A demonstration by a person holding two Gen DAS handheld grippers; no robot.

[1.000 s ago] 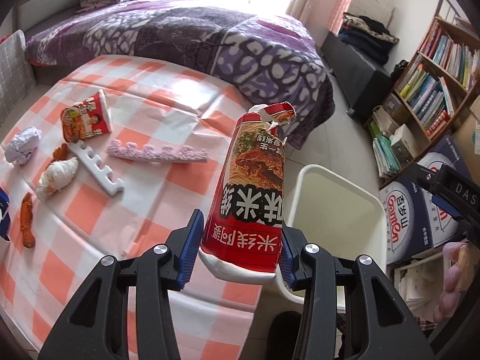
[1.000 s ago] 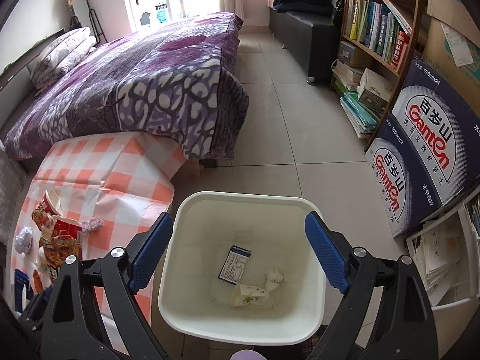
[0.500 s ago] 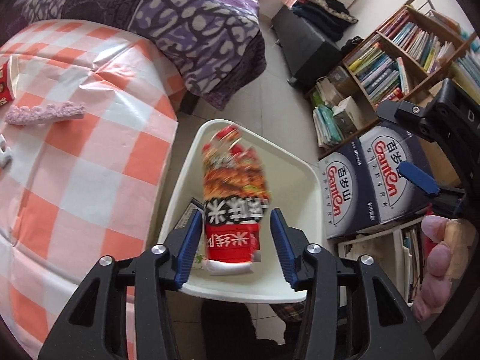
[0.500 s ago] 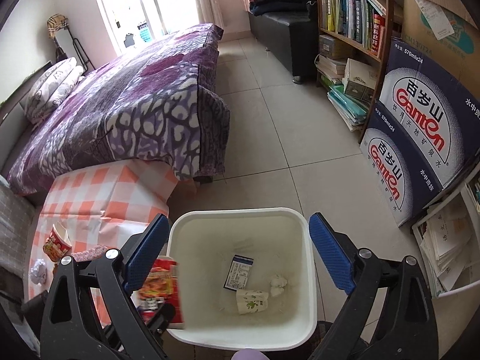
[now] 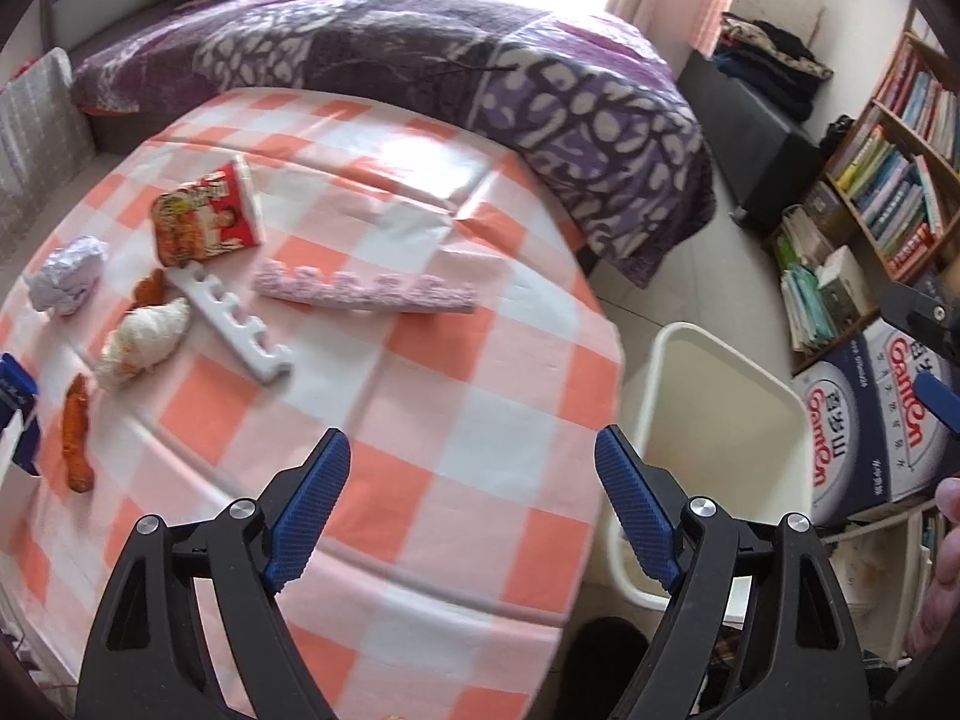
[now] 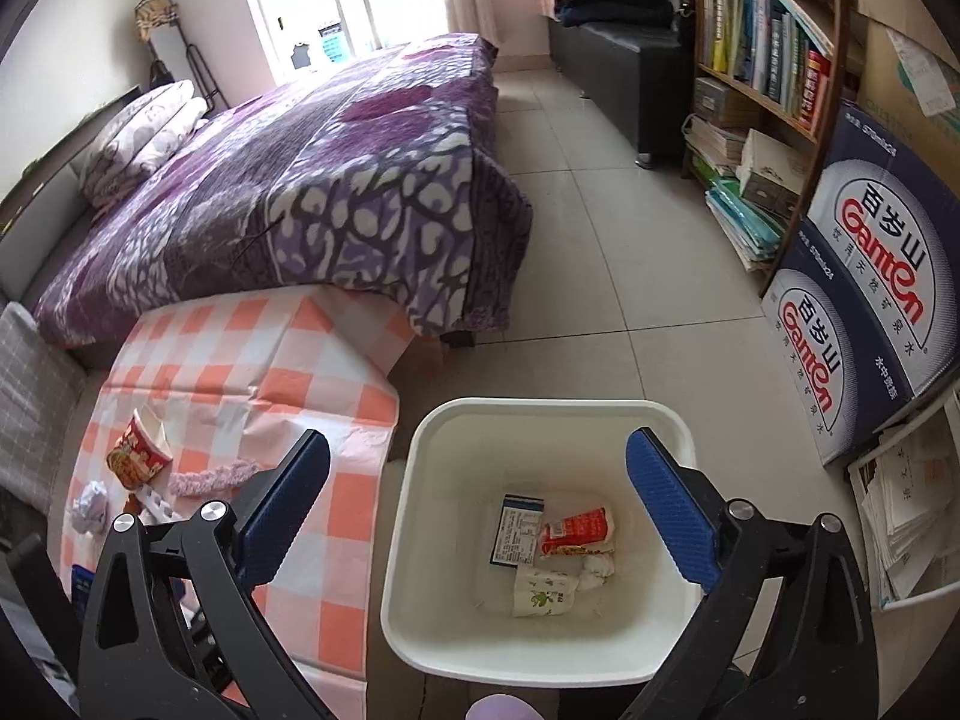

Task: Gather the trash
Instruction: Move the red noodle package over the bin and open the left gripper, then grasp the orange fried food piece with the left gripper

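My left gripper (image 5: 474,507) is open and empty above the near edge of the orange-checked table (image 5: 420,396). On the table lie a red noodle cup (image 5: 204,219), a crumpled white paper (image 5: 66,276), a greasy tissue (image 5: 144,336), orange food scraps (image 5: 77,435), a white rack (image 5: 231,324) and a pink strip (image 5: 366,294). My right gripper (image 6: 480,510) is open and empty above the white bin (image 6: 540,414). The red noodle wrapper (image 6: 576,531) lies in the bin with a small carton (image 6: 519,531) and a paper cup (image 6: 543,591).
The bin (image 5: 720,396) stands on the floor right of the table. A purple-covered bed (image 5: 420,60) is beyond the table. Blue-white cartons (image 6: 864,306) and a bookshelf (image 6: 762,48) stand to the right. A blue box (image 5: 15,408) sits at the table's left edge.
My left gripper carried the red noodle wrapper over the bin, opened and dropped it in, then swung back to the table. The right gripper stayed open above the bin.
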